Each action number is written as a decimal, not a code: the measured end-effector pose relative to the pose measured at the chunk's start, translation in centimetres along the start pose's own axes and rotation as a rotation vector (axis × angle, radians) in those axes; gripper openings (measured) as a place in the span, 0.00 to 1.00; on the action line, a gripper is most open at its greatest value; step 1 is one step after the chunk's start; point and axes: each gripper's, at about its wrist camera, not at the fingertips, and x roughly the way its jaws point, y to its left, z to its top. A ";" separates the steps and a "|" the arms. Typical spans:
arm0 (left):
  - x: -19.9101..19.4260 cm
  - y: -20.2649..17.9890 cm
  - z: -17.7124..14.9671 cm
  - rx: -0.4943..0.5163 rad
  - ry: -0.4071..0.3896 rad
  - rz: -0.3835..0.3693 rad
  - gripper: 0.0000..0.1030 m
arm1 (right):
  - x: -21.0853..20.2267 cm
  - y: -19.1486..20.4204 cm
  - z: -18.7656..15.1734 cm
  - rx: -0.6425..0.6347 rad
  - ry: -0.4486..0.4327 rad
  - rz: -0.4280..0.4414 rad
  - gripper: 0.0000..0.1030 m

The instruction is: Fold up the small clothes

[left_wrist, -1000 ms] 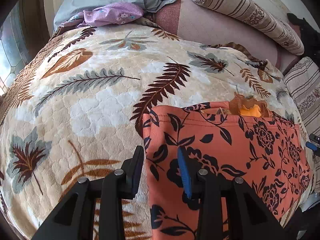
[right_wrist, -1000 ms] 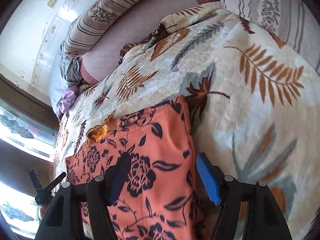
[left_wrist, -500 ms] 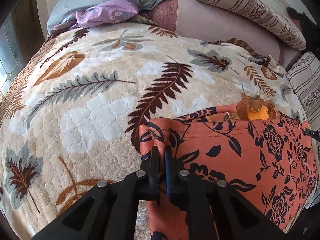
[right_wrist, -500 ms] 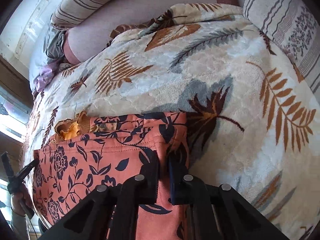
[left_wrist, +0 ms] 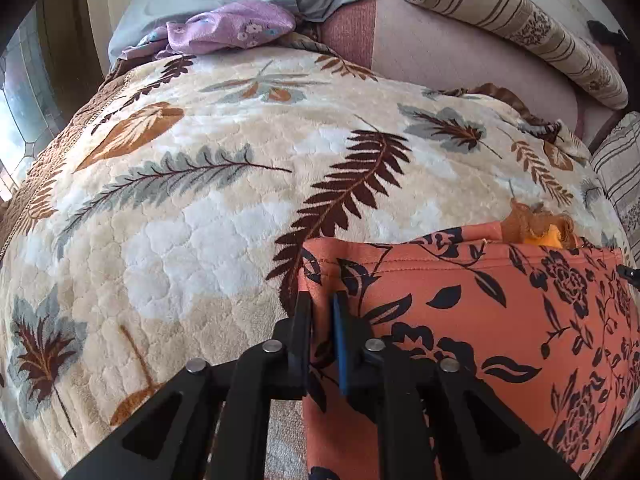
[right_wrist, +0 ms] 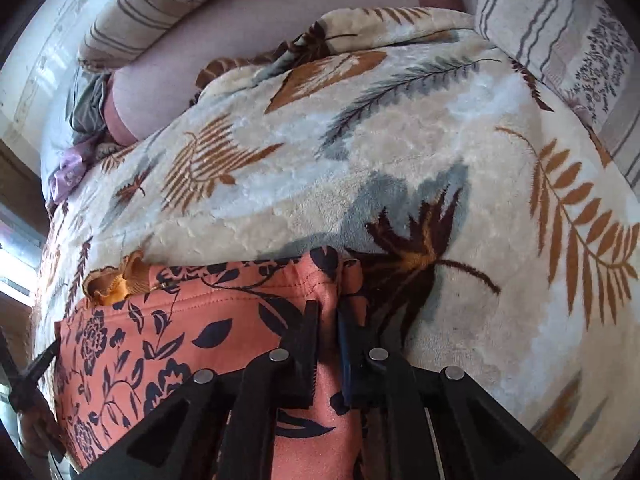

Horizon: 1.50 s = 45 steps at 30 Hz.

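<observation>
An orange garment with a dark floral print (left_wrist: 500,320) is spread on a leaf-patterned blanket (left_wrist: 180,240), and each of its two near corners is gripped by a claw. The left gripper (left_wrist: 321,308) is set over the garment's left edge; a fold of the orange cloth is pinched between its two narrowly spaced fingers, and the jaws are easing slightly apart while the cloth remains between them. The rest of the garment stretches away to this claw's right, and bare blanket lies to its left and ahead. In the right wrist view, the right gripper (right_wrist: 328,316) is clamped on the garment's right corner in the same way, its jaws also opening a little around the bunched cloth; the garment (right_wrist: 180,332) extends to its left. Far ahead of both claws, a striped bolster (left_wrist: 520,28) and a purple cloth (left_wrist: 232,28) are seen.
</observation>
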 end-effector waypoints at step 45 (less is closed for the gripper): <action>-9.6 -1.4 -12.1 -0.011 0.011 0.016 0.64 | -8.3 0.4 -12.4 0.327 0.022 0.383 0.75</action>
